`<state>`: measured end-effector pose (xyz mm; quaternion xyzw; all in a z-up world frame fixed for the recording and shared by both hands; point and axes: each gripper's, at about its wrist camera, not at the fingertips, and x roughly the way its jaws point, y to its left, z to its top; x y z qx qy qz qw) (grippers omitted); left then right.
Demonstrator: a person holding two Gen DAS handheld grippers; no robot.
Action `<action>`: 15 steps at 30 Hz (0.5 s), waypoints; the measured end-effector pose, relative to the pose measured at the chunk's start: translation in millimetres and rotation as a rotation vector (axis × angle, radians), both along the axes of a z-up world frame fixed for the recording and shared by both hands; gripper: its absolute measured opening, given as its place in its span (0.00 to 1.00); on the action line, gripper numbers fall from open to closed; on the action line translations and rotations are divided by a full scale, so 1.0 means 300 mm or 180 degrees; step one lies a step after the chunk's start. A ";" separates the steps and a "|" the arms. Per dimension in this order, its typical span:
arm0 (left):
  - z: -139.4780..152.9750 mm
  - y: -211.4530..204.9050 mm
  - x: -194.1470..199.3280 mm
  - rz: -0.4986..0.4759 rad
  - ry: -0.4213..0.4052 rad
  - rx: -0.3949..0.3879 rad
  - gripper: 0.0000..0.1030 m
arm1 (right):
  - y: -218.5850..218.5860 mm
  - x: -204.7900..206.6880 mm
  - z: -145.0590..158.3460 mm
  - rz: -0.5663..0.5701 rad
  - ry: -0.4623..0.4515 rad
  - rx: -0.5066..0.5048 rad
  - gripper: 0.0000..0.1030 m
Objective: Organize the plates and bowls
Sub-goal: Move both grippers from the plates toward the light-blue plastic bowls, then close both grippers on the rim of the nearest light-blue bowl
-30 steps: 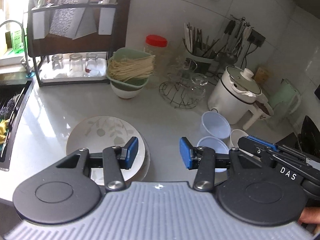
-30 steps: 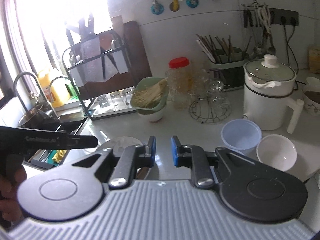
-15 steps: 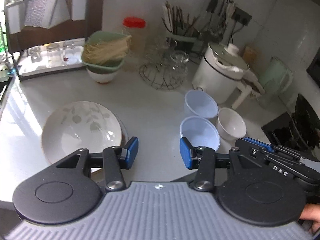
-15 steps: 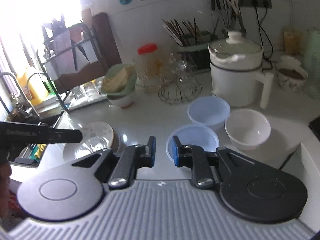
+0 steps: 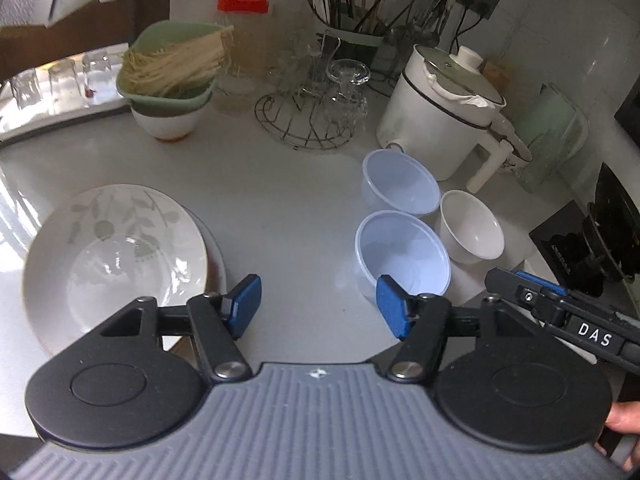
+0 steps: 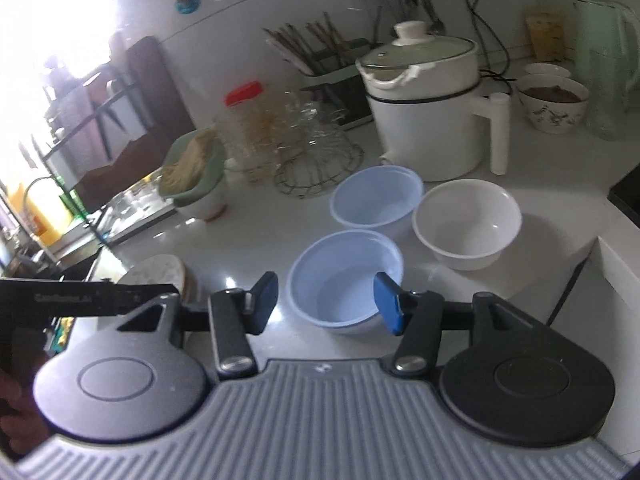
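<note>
Now both grippers' jaws have just been opening — nothing between them. Left gripper point(image 5: 318, 306) released over bare counter point(image 5: 288, 208), plate point(image 5: 116, 256) at nine o'clock; right gripper point(image 6: 326, 305) released — near blue bowl point(image 6: 346, 276) at twelve.

A white electric cooker point(image 5: 436, 116) with a glass lid is set toward the back right of the countertop point(image 5: 288, 208). Just beside it, a wire rack point(image 5: 308, 120) holding upturned glasses is seen. Behind the rack, a red-lidded jar point(image 5: 242, 40) and a utensil holder point(image 5: 352, 20) are placed along the wall. A pale green kettle point(image 6: 608, 44) is stood at the far right corner.
</note>
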<state>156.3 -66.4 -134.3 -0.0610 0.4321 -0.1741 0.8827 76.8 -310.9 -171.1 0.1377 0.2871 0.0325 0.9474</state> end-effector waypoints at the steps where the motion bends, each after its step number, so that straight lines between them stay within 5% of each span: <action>1: -0.005 -0.005 0.010 -0.0004 0.0009 -0.0007 0.67 | -0.005 0.008 -0.008 -0.0018 0.0001 0.0004 0.54; 15: -0.090 -0.079 0.158 -0.0311 -0.0027 0.0073 0.67 | -0.061 0.128 -0.138 -0.0274 0.0151 0.0182 0.54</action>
